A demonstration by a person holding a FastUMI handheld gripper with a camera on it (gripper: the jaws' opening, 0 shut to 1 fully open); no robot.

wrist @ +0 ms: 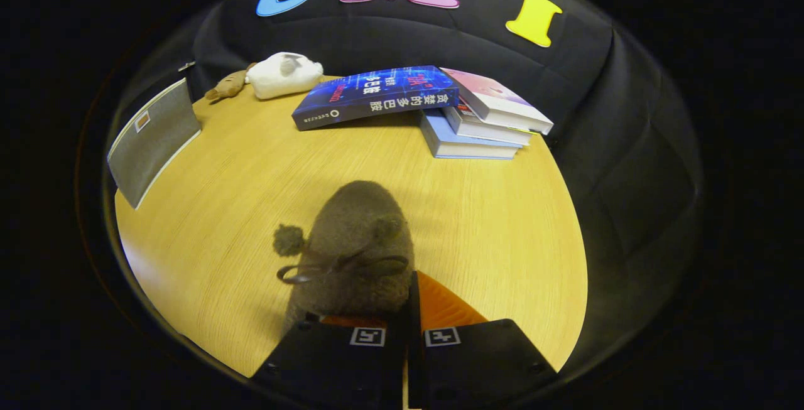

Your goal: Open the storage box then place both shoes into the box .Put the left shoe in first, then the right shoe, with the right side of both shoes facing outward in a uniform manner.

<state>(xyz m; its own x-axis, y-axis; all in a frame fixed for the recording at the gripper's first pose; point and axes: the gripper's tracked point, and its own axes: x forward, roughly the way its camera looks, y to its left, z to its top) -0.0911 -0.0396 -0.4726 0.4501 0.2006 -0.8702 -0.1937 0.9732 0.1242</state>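
Observation:
A grey-brown fluffy shoe (358, 240) with a pompom and a bow lace points away from me over the wooden table (490, 221). My gripper (412, 291) is nearly closed at the shoe's near end, and its two fingers pinch the right side of the shoe's opening rim. Most of the shoe lies just ahead and to the left of the fingers. The grey fabric storage box (154, 140) with white trim stands at the table's far left edge, well beyond the shoe. Whether the box is open cannot be told from here.
A stack of books (483, 124) lies at the back right, with a blue book (377, 96) leaning on it. A white plush toy (286, 74) and a small brown one (229, 85) sit at the back left. Black cloth walls ring the table.

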